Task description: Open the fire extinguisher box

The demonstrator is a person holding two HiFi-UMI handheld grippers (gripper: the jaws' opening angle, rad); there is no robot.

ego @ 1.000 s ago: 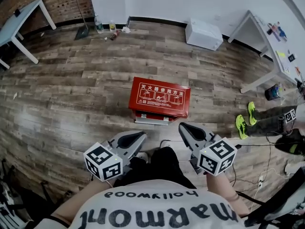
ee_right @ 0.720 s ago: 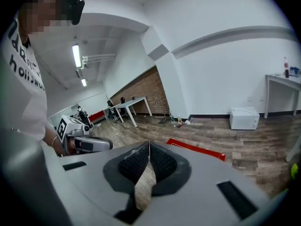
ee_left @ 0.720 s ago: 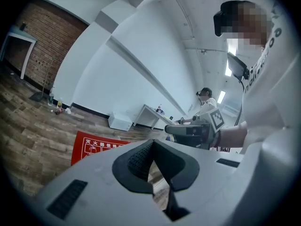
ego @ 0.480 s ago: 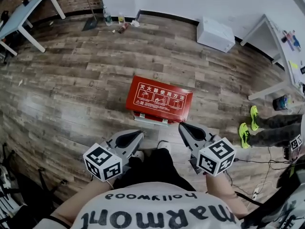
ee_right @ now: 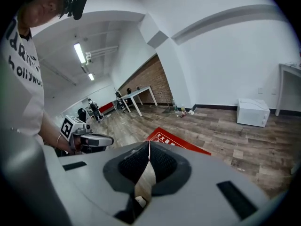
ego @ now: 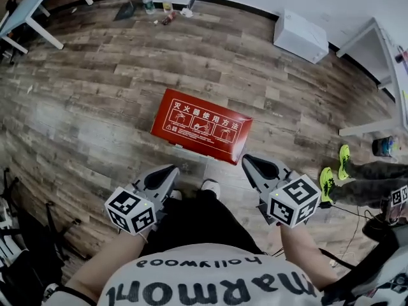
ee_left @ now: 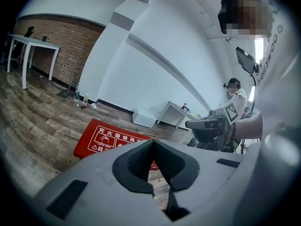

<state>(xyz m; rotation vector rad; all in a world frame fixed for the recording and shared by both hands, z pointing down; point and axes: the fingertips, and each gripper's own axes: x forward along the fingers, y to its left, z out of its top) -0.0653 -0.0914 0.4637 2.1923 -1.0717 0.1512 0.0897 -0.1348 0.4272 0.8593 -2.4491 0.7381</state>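
**Lighting and picture quality**

Bright, even indoor light, with ceiling strip lamps [ee_right: 79, 53] lit. Pale sheen on the wooden floor [ego: 89, 123]. Shadows faint. Heavy fisheye curvature. Black vignette rings both gripper views. Nearest foreground slightly soft.

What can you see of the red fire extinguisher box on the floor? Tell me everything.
The fire extinguisher box is a flat red rectangular case, seemingly painted metal, with a white-outlined panel of Chinese characters and three pictograms on its upward face. It looks closed and lies flat on the wood-plank floor, turned slightly askew in the head view. A pale strip shows under its near edge. Neither the left gripper nor the right gripper touches it; both are short of it.
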